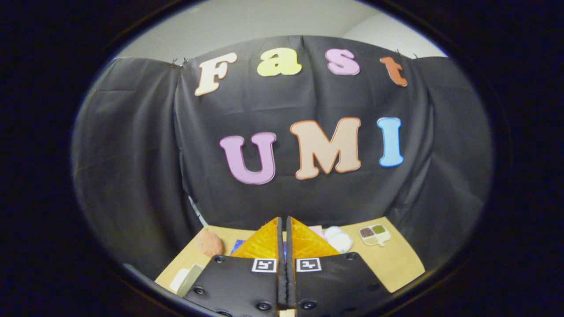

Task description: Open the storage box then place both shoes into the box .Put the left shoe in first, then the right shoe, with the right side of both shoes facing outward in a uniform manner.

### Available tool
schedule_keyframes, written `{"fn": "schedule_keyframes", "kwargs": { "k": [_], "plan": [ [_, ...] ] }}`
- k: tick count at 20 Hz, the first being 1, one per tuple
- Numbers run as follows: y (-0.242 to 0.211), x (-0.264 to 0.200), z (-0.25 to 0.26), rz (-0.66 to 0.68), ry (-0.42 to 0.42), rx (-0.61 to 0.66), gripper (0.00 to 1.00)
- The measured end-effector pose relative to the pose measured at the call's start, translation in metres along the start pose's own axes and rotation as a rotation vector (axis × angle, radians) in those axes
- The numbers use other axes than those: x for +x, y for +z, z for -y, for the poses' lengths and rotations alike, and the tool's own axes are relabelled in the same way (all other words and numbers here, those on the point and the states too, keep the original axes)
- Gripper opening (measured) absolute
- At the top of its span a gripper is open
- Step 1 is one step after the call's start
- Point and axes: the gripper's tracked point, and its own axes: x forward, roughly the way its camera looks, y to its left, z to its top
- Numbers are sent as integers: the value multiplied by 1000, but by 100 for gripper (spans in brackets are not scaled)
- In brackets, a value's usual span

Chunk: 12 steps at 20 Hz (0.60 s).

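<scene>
Hand-held gripper [283, 229] is held raised above the table [396, 264] with its fingers pressed together on nothing, seemingly awaiting the approach, while what may be a white shoe [339, 238] lies just beyond them.

matt wooden table [392, 264], matt black cloth wall [132, 176]

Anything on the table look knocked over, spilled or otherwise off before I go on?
Nothing stands out. The gripper has its jaws shut together on nothing, raised above the table. Beyond them a pinkish lump, a white bundle and a small divided tray sit apart and undisturbed. No spill shows.
</scene>
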Motion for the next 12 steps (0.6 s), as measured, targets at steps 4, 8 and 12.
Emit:
{"fn": "schedule_keyframes", "kwargs": {
  "k": [4, 8, 12],
  "plan": [
    [52, -15, 32, 95, -40, -12, 2],
    [73, -18, 53, 144, -71, -24, 2],
    [90, -20, 67, 162, -79, -7, 2]
  ]
}}
